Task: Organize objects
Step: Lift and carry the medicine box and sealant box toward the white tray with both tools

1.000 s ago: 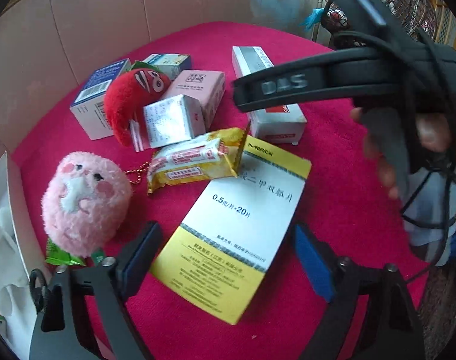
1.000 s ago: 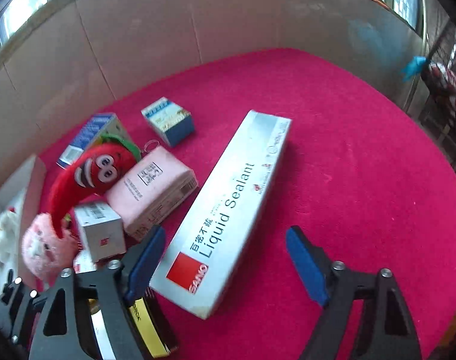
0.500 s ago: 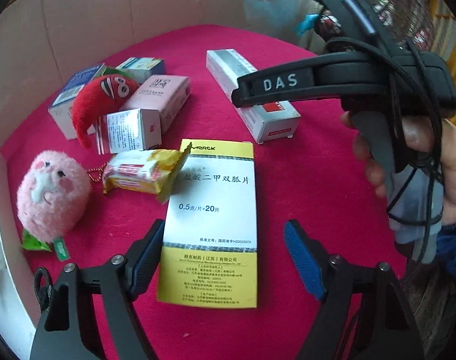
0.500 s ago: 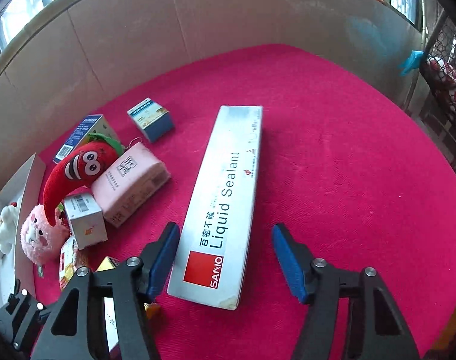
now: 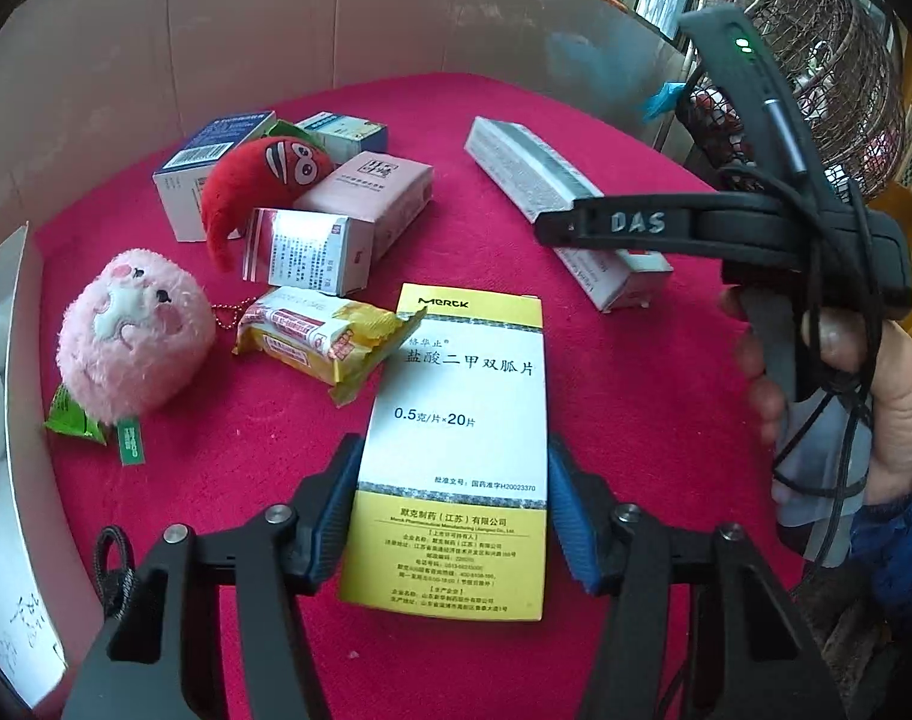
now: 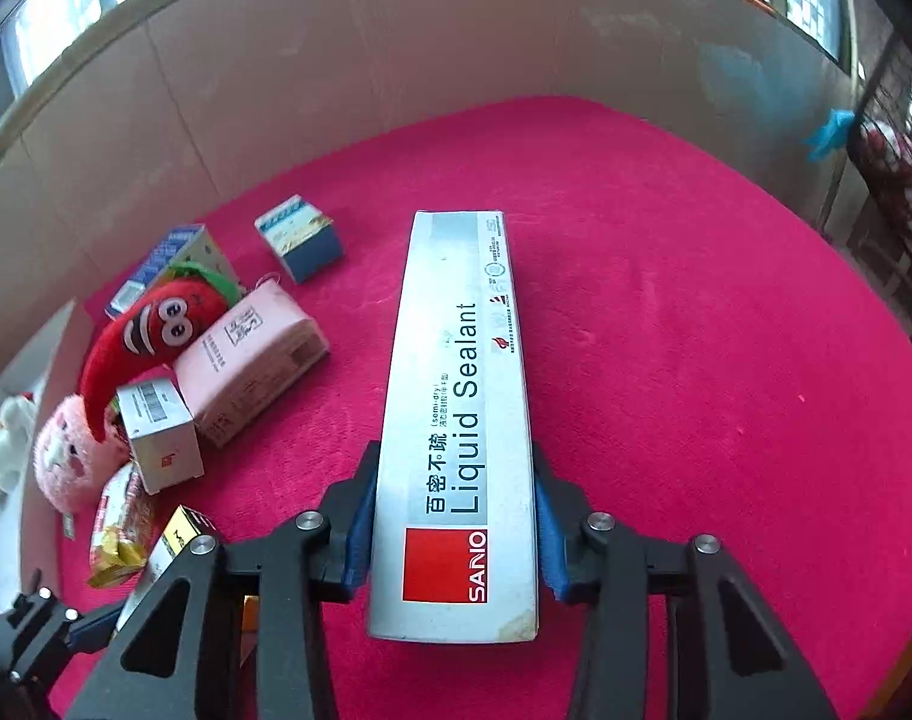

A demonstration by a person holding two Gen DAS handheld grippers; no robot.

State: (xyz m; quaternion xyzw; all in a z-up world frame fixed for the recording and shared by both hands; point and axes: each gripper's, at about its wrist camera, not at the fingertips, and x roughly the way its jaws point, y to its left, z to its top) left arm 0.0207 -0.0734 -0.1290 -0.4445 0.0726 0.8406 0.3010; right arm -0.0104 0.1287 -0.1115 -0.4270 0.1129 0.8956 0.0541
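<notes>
Looking along the left gripper [image 5: 453, 516], we are seeing its blue-padded jaws, which have just been closing, pressing on the long edges of the flat white-and-yellow medicine box [image 5: 462, 438] that is lying on the red cloth-covered table [image 5: 636, 396]. A crinkled yellow snack packet [image 5: 324, 339] is overlapping the box's far left corner. Beyond it, a small white-and-silver carton [image 5: 306, 249], a pale pink rectangular box [image 5: 375, 195], a red plush chili with cartoon eyes [image 5: 252, 186], a blue-and-white carton [image 5: 207, 165] and a small teal-topped box [image 5: 345, 132] are huddling together. A fluffy pink round plush toy [image 5: 132, 342] is sitting on green wrappers to the left, beside a white cardboard flap [image 5: 12, 396] at the table's edge.

A person's hand [image 5: 876, 396] is gripping the handle of the right gripper [image 6: 453, 531], whose jaws have likewise just been closing; in the right wrist view its blue pads are squeezing the sides of the long silver Liquid Sealant carton [image 6: 456, 396] near its red-labelled end. That carton is lying flat on the red cloth and pointing away from the camera, well apart from the cluster of toys and boxes on its left. A beige cardboard wall [image 6: 396, 60] is curving round the far side of the table.
</notes>
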